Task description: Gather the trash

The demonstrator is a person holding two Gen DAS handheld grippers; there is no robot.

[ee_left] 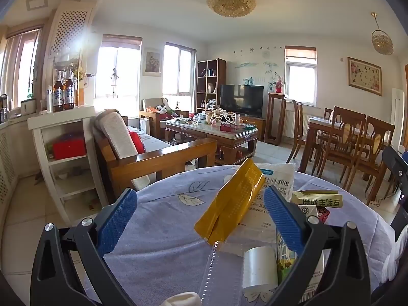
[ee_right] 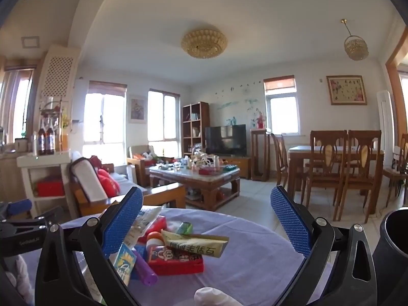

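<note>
Several wrappers (ee_right: pixel 195 244) and cartons (ee_right: pixel 176 260) between open right gripper (ee_right: pixel 206 224) pads.

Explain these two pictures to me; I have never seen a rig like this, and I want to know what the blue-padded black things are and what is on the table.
No robot here: a person holds a two-fingered tool in each hand, and a wide-angle camera on each tool looks forward along its fingers. One picture comes from the left tongs, the other from the right tongs. The blue strips are their gripping pads. Both stand wide open and hold nothing.

Below them is a round table under a pale purple cloth, strewn with trash: a yellow wrapper, a white labelled bag, a roll of clear tape, a red box, a purple tube and a cream packet with printed characters.

A dark bin shows at the right picture's edge. Behind is a living room.
</note>
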